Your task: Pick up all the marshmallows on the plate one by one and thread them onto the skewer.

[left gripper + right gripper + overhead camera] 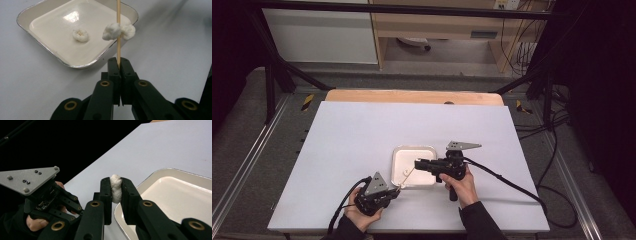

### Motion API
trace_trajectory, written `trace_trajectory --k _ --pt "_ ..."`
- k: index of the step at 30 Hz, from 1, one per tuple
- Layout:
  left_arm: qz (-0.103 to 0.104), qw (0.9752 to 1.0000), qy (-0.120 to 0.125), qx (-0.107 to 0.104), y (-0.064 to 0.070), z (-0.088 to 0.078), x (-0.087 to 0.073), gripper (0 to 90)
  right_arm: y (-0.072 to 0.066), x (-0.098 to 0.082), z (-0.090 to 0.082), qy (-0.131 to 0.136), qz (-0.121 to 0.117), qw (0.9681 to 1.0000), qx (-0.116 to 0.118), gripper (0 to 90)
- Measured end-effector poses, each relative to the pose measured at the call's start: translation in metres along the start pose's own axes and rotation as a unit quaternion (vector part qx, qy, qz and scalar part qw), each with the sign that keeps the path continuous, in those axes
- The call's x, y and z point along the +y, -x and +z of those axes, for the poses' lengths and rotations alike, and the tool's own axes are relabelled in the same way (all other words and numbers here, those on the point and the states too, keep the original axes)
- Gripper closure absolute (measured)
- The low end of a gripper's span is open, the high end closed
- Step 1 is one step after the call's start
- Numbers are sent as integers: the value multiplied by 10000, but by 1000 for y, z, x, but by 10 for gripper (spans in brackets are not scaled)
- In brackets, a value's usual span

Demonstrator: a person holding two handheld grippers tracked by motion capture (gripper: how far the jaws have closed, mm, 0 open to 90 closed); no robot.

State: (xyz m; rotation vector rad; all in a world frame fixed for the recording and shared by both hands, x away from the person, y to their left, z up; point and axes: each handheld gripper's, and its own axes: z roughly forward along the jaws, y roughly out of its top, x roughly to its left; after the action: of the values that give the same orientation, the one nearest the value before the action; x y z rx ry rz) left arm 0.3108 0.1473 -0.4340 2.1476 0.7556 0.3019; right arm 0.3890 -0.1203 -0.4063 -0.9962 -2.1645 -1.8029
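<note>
A: What's the biggest thing here?
B: The desk, its top covered in white. Near the person's edge sits a square white tray with a shiny rim.

A: And the grippers?
B: The left gripper is low, just off the tray's near-left corner, its jaws clamped tight on a thin wooden skewer. The skewer slants out over the tray toward the right gripper, which reaches in across the tray's right side.

A: Is the right one holding anything?
B: Yes, its jaws pinch a small white fluffy ball between them, over the tray's edge.

A: Anything on the skewer?
B: Two white balls are threaded on it, touching each other. One loose ball lies on the tray floor, apart from them.
</note>
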Motion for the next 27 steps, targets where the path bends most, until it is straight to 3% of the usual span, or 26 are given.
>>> trace_trajectory --k 27 --pt "168 9998 -58 -60 4 4 2 888 -3 -8 0 -215 -26 9998 40 814"
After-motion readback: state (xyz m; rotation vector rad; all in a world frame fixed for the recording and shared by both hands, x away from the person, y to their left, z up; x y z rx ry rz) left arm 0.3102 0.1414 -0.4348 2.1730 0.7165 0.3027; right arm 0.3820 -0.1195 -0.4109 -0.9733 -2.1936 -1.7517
